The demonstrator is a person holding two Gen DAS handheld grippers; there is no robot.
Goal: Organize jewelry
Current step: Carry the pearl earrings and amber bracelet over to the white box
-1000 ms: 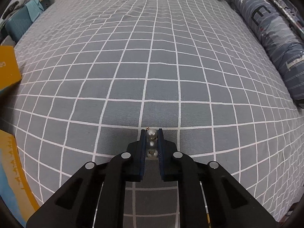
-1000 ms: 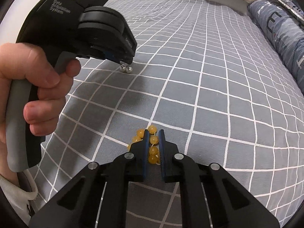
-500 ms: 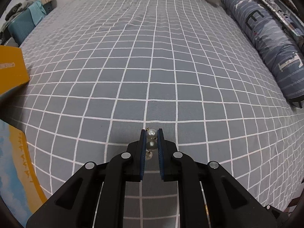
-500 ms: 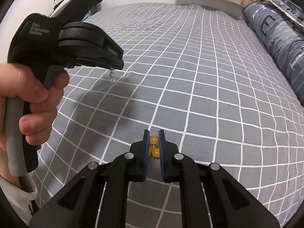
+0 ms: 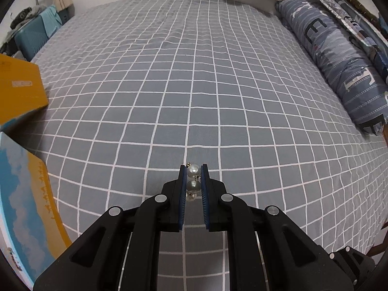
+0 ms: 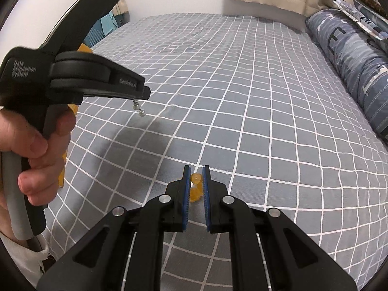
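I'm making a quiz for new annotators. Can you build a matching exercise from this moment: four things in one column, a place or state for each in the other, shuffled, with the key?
Things
1. pearl piece
2. amber beads
3. pillow
4. orange box

Places or states
A. along the bed's right edge
B. at the bed's left edge
C. clamped in the left hand-held gripper, above the bedspread
D. clamped in the right hand-held gripper

Pairs: 1-C, 2-D, 3-A, 4-B
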